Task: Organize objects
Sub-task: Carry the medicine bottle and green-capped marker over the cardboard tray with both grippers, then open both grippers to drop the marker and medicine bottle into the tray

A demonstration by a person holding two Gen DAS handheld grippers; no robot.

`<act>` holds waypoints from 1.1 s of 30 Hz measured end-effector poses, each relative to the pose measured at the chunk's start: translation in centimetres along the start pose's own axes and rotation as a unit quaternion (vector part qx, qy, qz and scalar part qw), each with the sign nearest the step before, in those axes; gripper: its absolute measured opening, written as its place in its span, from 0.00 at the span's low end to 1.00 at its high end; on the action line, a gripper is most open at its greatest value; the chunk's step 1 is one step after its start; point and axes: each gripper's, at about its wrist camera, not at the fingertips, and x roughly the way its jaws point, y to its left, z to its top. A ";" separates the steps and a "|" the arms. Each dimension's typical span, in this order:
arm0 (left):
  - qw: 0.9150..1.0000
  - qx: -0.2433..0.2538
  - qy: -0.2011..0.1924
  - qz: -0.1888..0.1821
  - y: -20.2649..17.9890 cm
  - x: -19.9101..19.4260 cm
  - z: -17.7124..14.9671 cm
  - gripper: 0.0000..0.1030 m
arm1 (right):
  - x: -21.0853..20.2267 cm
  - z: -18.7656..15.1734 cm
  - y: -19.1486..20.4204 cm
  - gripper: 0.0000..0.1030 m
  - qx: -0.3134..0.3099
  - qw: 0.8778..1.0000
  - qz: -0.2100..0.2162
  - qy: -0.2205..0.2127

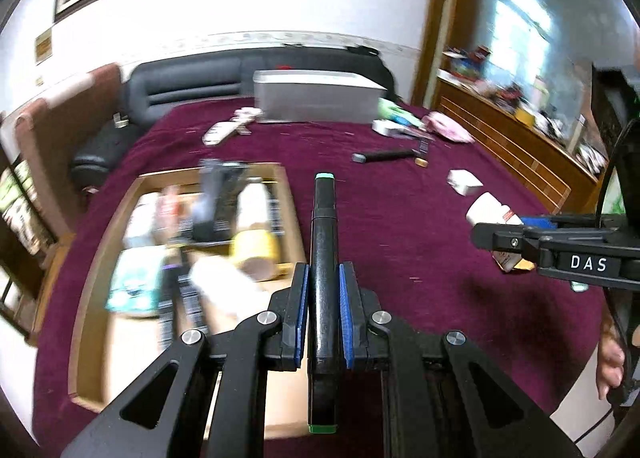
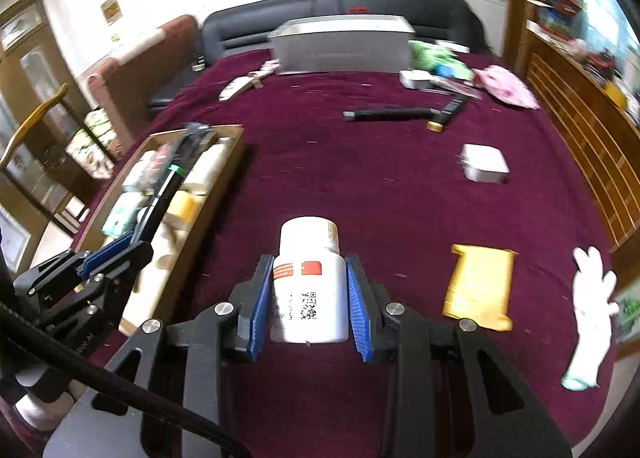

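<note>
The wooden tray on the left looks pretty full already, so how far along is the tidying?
Partly done. The wooden tray already holds several bottles and packets. In hand: the left gripper clamps a black marker, the right gripper a white pill bottle. Still loose on the maroon cloth: a gold packet, white box, glove, black rod.

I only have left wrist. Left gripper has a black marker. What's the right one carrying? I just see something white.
Observer: The right gripper is shut on a white pill bottle, red label patch and QR code facing the camera.
Operator: Anything on the cloth near it?
Observer: A yellow packet lies flat beside the bottle.
Operator: Anything past that packet?
Observer: A white glove lies at the cloth's edge.
</note>
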 end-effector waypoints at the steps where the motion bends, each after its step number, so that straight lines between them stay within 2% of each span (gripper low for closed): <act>1: 1.000 -0.006 -0.002 0.007 1.0 -0.3 -0.1 0.11 | 0.4 0.2 0.9 0.31 -0.006 1.000 0.007 0.001; 7: 0.997 -0.049 0.000 0.063 7.9 -1.8 -1.3 0.11 | 2.9 1.0 6.6 0.32 -0.046 0.997 0.053 0.018; 13: 0.994 -0.069 0.029 0.085 11.7 0.0 -2.7 0.11 | 6.3 1.0 11.4 0.32 -0.072 0.992 0.084 0.052; 20: 0.992 -0.077 0.062 0.075 12.6 2.1 -3.9 0.11 | 9.9 -0.2 14.8 0.32 -0.080 0.985 0.112 0.108; 33: 0.991 -0.099 0.066 0.056 13.4 2.8 -4.7 0.12 | 12.4 -1.4 16.5 0.32 -0.092 0.980 0.112 0.138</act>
